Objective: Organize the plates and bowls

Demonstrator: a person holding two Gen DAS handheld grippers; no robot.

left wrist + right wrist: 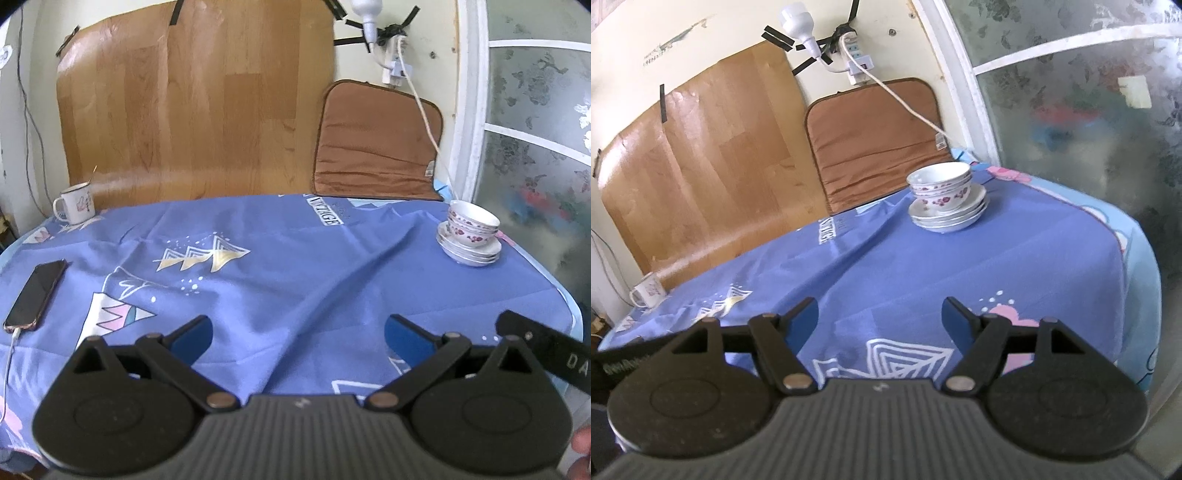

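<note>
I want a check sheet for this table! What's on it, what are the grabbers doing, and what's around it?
Surface: table under a blue cloth, wrinkled.
Job's things: bowls nested on stacked plates, far right corner.
Clutter: mug with something thin sticking out, far left; phone, left edge.
Grippers: left gripper and right gripper both open, empty, above the cloth, well short of the stack.
Cables: white cable in the phone; white cord hanging from the power strip.
Surroundings: wood-look sheet taped to the wall, brown cushion, frosted window.
</note>
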